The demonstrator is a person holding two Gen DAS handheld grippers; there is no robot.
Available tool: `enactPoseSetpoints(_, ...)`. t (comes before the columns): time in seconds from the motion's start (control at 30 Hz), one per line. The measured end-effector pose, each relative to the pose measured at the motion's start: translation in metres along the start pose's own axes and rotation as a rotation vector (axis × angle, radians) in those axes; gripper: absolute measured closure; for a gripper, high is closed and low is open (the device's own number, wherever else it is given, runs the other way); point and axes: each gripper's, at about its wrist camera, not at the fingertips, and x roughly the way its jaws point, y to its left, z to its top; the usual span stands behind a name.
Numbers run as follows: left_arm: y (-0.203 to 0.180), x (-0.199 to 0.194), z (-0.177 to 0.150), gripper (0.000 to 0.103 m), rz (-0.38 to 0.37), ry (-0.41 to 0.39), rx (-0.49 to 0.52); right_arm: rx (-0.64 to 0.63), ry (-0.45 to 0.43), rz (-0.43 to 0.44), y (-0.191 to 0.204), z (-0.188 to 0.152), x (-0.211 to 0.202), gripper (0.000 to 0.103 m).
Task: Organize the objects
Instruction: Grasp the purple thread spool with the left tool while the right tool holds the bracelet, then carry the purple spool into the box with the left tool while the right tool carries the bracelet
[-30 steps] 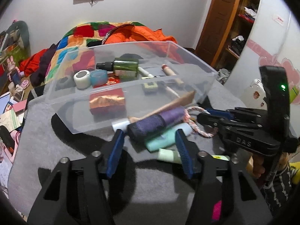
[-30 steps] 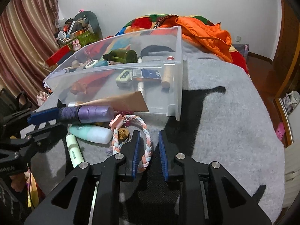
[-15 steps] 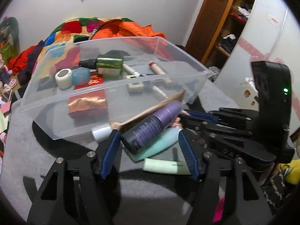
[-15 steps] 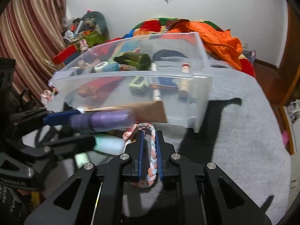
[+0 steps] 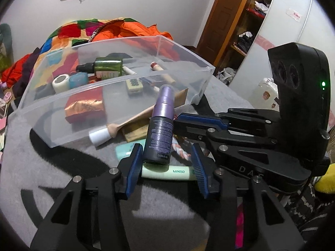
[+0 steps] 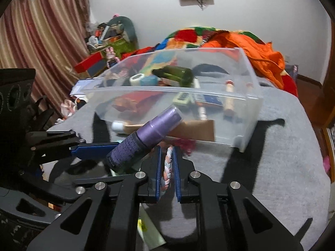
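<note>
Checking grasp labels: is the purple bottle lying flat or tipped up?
Tipped up. The purple bottle slants with its cap raised toward the clear bin, base low against one pad of the open left gripper.

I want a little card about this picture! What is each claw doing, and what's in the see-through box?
left claw: open, purple bottle between its fingers, tipped up
right claw: shut on braided rope
clear box: holds green bottle, tape roll, red packet
outside the box: mint tube, on grey blanket
</note>
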Motion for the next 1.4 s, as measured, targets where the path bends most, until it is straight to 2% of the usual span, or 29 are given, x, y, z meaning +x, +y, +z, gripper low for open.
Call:
enactPoseSetpoints(0.23, 0.011, 0.001, 0.002, 0.058, 0.053, 0.019, -0.004, -0.029, 0.011, -0.022, 0.006, -0.005, 0.003, 0.093)
enactPoseSetpoints(0.37, 0.012, 0.009, 0.014, 0.058, 0.051, 0.021, 0.021, -0.014, 0.031, -0.080, -0.005, -0.007, 0.002, 0.093)
enactPoseSetpoints(0.53, 0.013, 0.023, 0.021, 0.058, 0.051, 0.043, 0.016, 0.018, 0.050, -0.058, -0.017, -0.009, 0.002, 0.090)
enactPoseSetpoints(0.63, 0.012, 0.023, 0.020, 0.069, 0.049, 0.027, 0.000, -0.003, 0.084, -0.074, -0.015, -0.010, 0.010, 0.084)
enactPoseSetpoints(0.73, 0.010, 0.020, 0.016, 0.071, 0.062, 0.003, -0.007, -0.015, 0.068, -0.091, -0.012, -0.011, 0.012, 0.084)
enactPoseSetpoints(0.83, 0.004, 0.016, 0.011, 0.078, 0.095, -0.018, 0.008, 0.002, 0.058, -0.086, -0.015, -0.011, 0.009, 0.089)
enactPoseSetpoints(1.1, 0.005, -0.007, 0.004, 0.078, 0.139, -0.064, -0.011, 0.014, 0.015, -0.097, -0.016, -0.010, -0.012, 0.089)
enactPoseSetpoints(1.2, 0.008, -0.014, 0.002, 0.078, 0.151, -0.076, -0.021, -0.005, 0.037, -0.113, -0.017, -0.015, -0.016, 0.089)
enactPoseSetpoints(1.3, 0.012, -0.020, 0.001, 0.078, 0.163, -0.080, -0.036, -0.009, 0.081, -0.125, -0.020, -0.022, -0.016, 0.081)
enactPoseSetpoints(1.4, 0.015, -0.024, 0.000, 0.078, 0.167, -0.088, -0.053, -0.021, 0.082, -0.133, -0.022, -0.030, -0.018, 0.080)
